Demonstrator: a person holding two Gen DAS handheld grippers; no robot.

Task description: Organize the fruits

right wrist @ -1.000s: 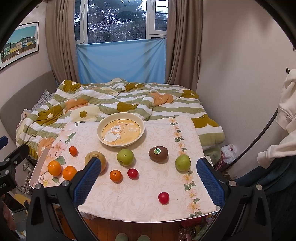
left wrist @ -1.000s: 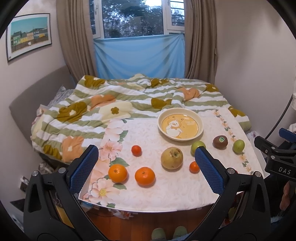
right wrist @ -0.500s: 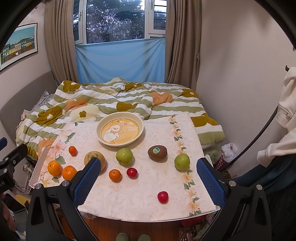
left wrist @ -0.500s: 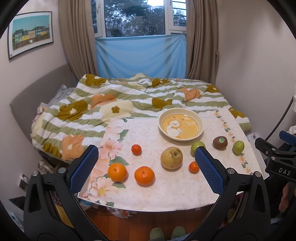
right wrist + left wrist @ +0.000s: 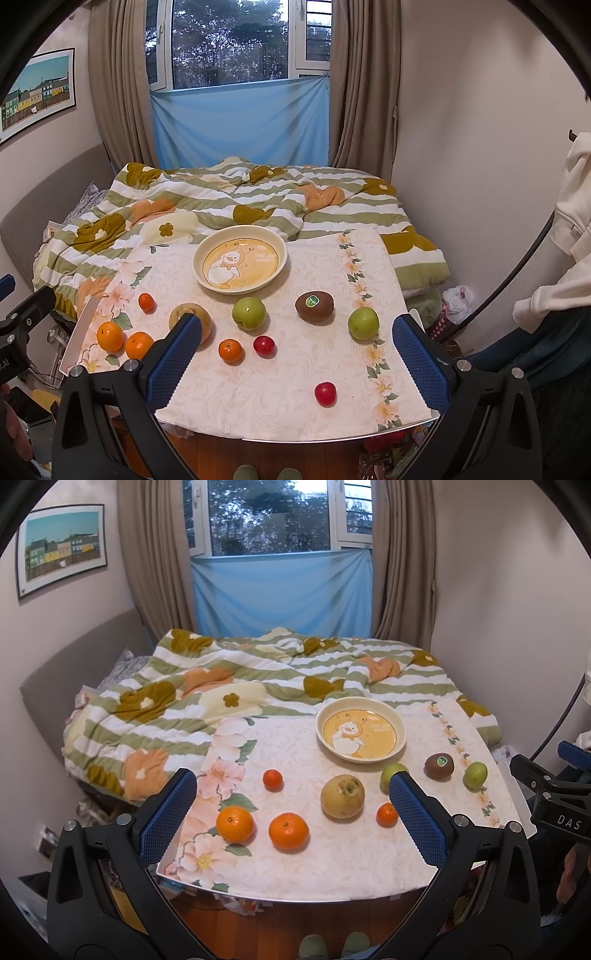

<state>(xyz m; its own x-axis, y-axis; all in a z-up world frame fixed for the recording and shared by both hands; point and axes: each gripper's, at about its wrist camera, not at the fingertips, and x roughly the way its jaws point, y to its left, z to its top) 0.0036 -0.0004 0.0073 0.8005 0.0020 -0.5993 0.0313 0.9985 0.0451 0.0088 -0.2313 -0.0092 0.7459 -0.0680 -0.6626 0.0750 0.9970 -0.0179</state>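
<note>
A cream plate (image 5: 361, 734) (image 5: 240, 259) with a cartoon print sits empty at the back of the table. In front of it lie a yellow-brown pear (image 5: 342, 796) (image 5: 190, 320), two green apples (image 5: 249, 313) (image 5: 364, 323), a kiwi (image 5: 439, 765) (image 5: 314, 307), two oranges (image 5: 235, 823) (image 5: 288, 830), two small mandarins (image 5: 273, 780) (image 5: 386, 814) and two small red fruits (image 5: 264, 346) (image 5: 325, 393). My left gripper (image 5: 291, 825) hangs open above the table's near left edge. Over the near right edge my right gripper (image 5: 295, 360) is open too. Neither holds anything.
The table wears a floral cloth (image 5: 273, 387) and butts against a bed with a striped flowered quilt (image 5: 229, 686). A wall stands close on the right, with white clothing (image 5: 569, 229) hanging there. Slippered feet (image 5: 334, 946) show below the table edge.
Both cameras have tilted slightly, so the table sits a little lower in view. No fruit has moved and both grippers stay open.
</note>
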